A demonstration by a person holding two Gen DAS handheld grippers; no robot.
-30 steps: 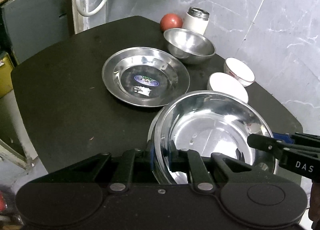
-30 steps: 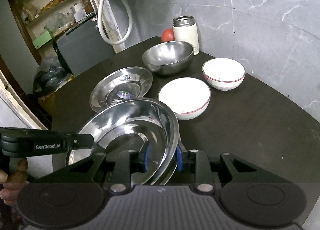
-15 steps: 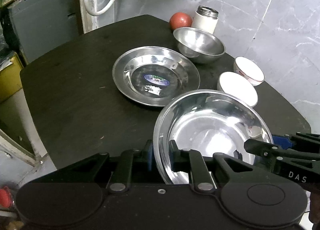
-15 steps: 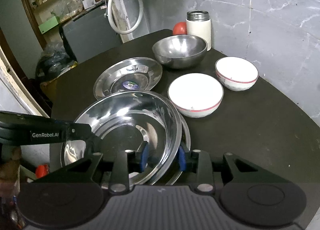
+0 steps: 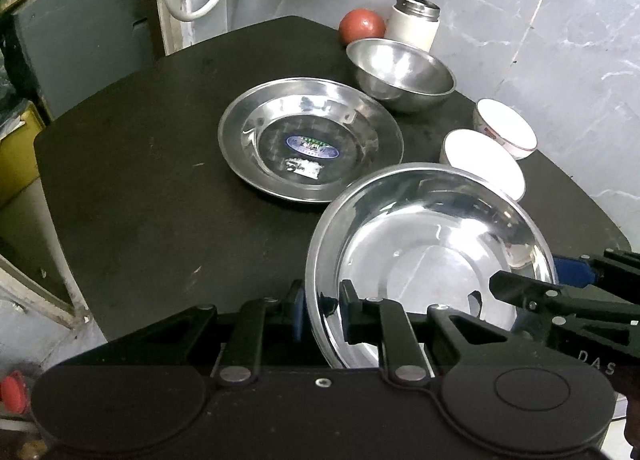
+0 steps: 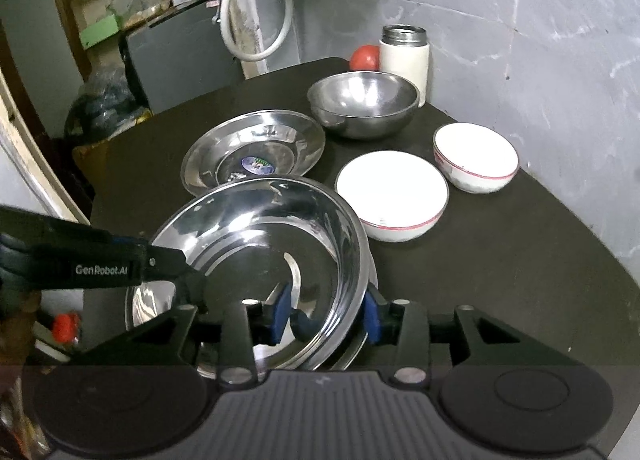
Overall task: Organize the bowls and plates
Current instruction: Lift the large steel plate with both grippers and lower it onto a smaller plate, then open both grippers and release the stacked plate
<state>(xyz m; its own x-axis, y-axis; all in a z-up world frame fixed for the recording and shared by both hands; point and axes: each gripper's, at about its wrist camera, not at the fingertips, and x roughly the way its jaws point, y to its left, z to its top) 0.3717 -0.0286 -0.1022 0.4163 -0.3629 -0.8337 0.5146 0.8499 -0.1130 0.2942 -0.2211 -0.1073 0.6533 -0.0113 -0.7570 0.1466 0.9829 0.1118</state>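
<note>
A large steel plate [image 5: 432, 252] [image 6: 256, 244] hangs tilted over the near right part of the black table [image 5: 140, 163]. My left gripper [image 5: 322, 316] is shut on its left rim. My right gripper [image 6: 325, 314] straddles the right rim with its blue pads apart, open. The rim of another steel plate [image 6: 366, 344] shows just under it. Farther back lie a steel plate with a blue sticker [image 5: 310, 139], a steel bowl [image 5: 400, 75] and two white bowls [image 5: 482, 167] [image 5: 506, 133].
A white flask [image 5: 414, 21] and a red ball-like thing [image 5: 361, 25] stand at the table's far corner against the grey wall. A dark cabinet [image 5: 80, 43] and a hose loop are left of the table. A hand [image 6: 16, 300] holds the left gripper.
The right gripper's pads have spread apart around the plate's rim. Both cameras have pulled back a little, and the held plate has shifted left off the plate beneath it.
</note>
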